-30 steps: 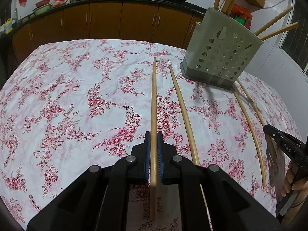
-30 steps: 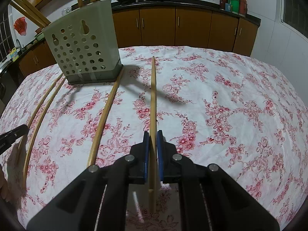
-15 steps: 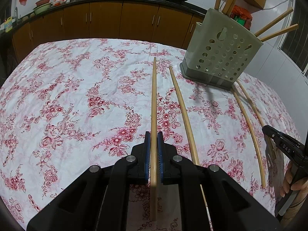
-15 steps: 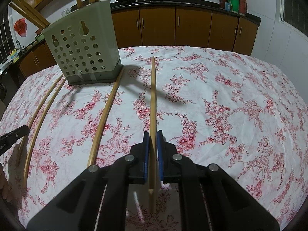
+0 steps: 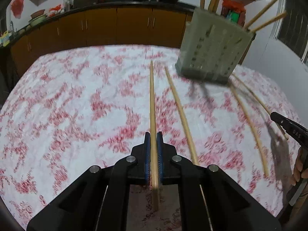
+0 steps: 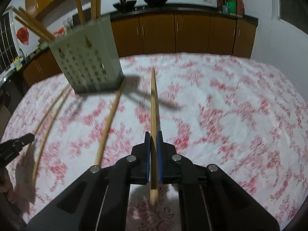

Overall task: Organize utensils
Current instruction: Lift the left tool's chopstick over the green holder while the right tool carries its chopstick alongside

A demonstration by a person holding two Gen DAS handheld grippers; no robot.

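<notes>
My left gripper [image 5: 153, 136] is shut on a long bamboo chopstick [image 5: 152, 104] that points toward the grey perforated holder [image 5: 213, 52], which has several chopsticks standing in it. In the same way, my right gripper [image 6: 153, 136] is shut on another chopstick [image 6: 154, 100], with the holder [image 6: 86, 57] to its far left. Two loose chopsticks [image 5: 181, 113] [image 5: 248, 123] lie on the cloth between the held ones. The right gripper [image 5: 284, 125] shows at the left view's right edge. The left gripper [image 6: 17, 144] shows at the right view's left edge.
The floral tablecloth [image 5: 77, 96] covers the whole table. Brown cabinets [image 6: 192, 30] with woks on the counter run behind its far edge. A person's fingers [image 5: 298, 171] show under the right gripper.
Both views have gone blurred. In the right wrist view the table and holder have slid down the picture as the right gripper rises with its chopstick. The left gripper has barely shifted.
</notes>
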